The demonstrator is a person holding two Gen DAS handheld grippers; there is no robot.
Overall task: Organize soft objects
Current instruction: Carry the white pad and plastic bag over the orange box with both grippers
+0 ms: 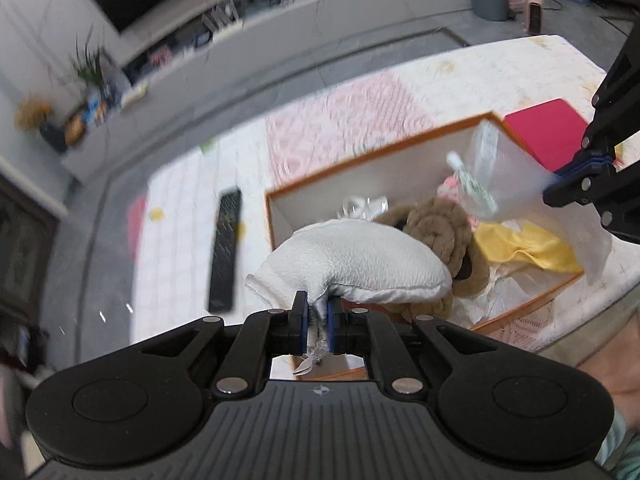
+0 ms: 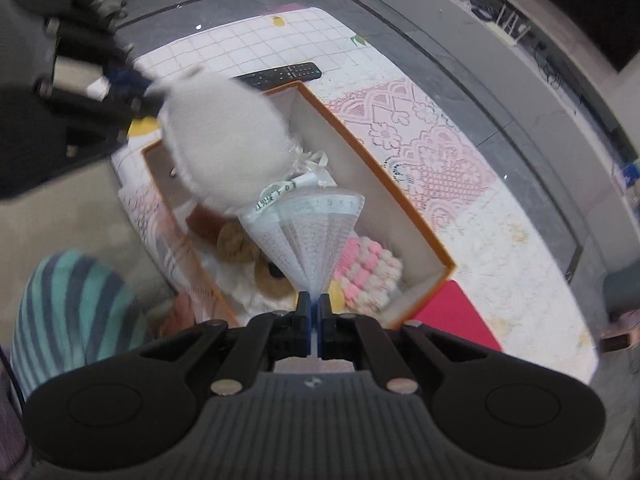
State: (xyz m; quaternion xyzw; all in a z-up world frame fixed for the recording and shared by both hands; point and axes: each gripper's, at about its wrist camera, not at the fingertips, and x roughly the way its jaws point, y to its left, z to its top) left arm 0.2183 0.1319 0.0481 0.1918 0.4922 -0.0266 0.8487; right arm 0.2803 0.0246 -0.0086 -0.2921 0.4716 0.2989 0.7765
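Observation:
My left gripper (image 1: 318,306) is shut on the edge of a white soft pouch (image 1: 352,258) and holds it over the near left end of an orange-rimmed open box (image 1: 376,154). The pouch also shows in the right wrist view (image 2: 224,144), blurred, above the box (image 2: 400,196). My right gripper (image 2: 314,306) is shut on the corner of a clear plastic bag (image 2: 316,232) hanging above the box; in the left wrist view the right gripper (image 1: 560,188) holds the bag (image 1: 504,172) at the right. Inside the box lie a brown knitted plush (image 1: 440,232), a yellow cloth (image 1: 524,248) and a pink-and-white knitted piece (image 2: 368,272).
The box stands on a low table covered with a white and pink lace cloth (image 2: 432,152). A black remote (image 1: 226,252) lies left of the box. A red flat item (image 1: 548,132) lies by the box's right end. A striped sleeve (image 2: 72,312) is at lower left.

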